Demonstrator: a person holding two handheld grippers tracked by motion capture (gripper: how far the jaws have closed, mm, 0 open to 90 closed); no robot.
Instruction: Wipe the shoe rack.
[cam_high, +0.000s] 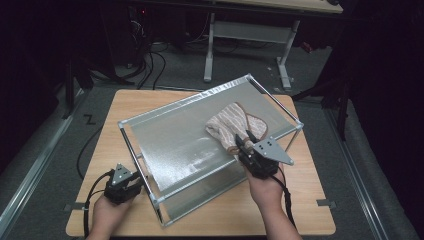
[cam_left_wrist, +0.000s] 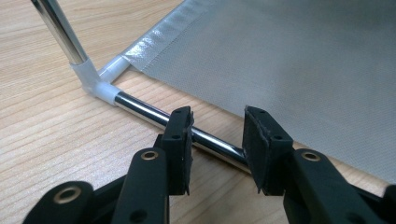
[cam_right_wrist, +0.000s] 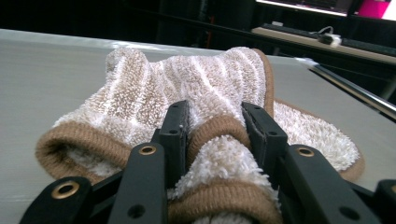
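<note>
1. Nearest the camera in the high view, the left gripper (cam_high: 131, 189) is held low at the near left corner of the drying rack (cam_high: 150, 197). In the left gripper view its jaws are seen standing apart, one on each side of the chrome bottom rail (cam_left_wrist: 140, 106), with clear gaps either side; the rail is straddled, not clamped. A bracing role is judged likely, with the frame steadied while the other hand works.

2. A white plastic corner joint (cam_left_wrist: 95, 80) is noted just beyond, linking the rail to an upright tube. The wooden table (cam_high: 120, 107) lies underneath.

3. Farther in, the right gripper (cam_high: 243, 141) is set on the near edge of a striped terry towel (cam_high: 231, 122) with brown binding. In the right gripper view a bunched fold with its brown hem (cam_right_wrist: 219, 128) is pinched between the pads (cam_right_wrist: 176, 126); the jaws are taken as clamped on the cloth.

4. The towel is found crumpled on the grey mesh shelf (cam_high: 175, 135), toward its far right part.

5. Step in hand, as judged: the towel is being gripped for spreading or dragging across the shelf. The next move calls for a firm hold on the hem and a steady frame, so that the cloth slides and the rack does not.

6. Hard to make out: the towel's full outline is lost in its folds. The room beyond is dark; only a table frame and cables can be told.
</note>
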